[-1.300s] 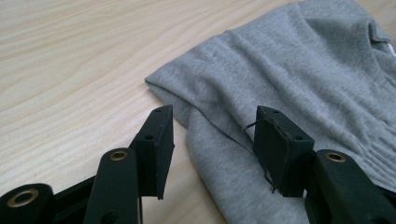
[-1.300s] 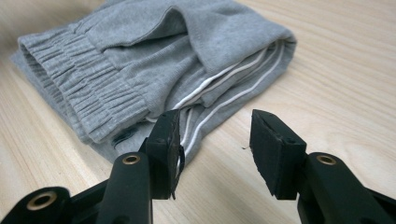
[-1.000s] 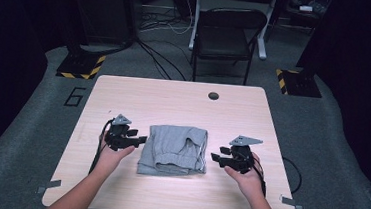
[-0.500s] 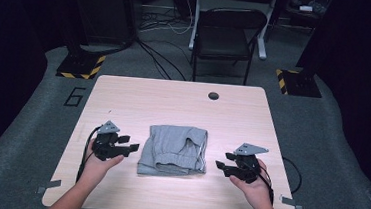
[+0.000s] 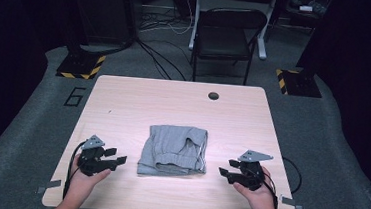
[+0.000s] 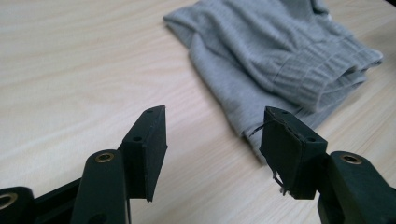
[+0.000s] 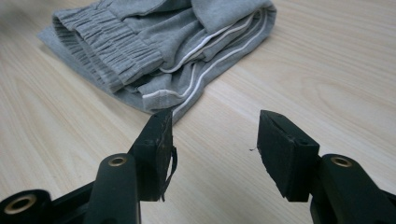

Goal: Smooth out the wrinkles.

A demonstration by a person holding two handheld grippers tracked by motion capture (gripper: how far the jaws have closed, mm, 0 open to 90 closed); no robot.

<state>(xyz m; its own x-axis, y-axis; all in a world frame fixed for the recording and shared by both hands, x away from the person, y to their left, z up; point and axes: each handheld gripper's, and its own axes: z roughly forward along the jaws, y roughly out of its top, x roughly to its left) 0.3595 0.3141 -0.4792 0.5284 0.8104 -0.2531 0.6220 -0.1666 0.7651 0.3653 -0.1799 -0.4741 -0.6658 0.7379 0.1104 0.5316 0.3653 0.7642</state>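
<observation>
Left tongs (image 5: 117,159) and right tongs (image 5: 224,172) both spread and empty, the left pair just opening wider, flanking the folded grey sweatpants (image 5: 175,151) lying mid-counter (image 5: 173,103), each pair just clear of the cloth.

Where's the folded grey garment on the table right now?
In the high view the folded grey garment lies mid-table toward the near edge, between the left tool and right tool, touching neither.

A light wooden surface (image 5: 183,104) with a round cable hole (image 5: 213,95) stands on grey carpet (image 5: 31,122) bearing the number 6 (image 5: 75,96). Behind it are a black folding chair (image 5: 226,37), loose cables (image 5: 162,25) and yellow-black striped bases (image 5: 81,65); the surroundings are dark.
</observation>
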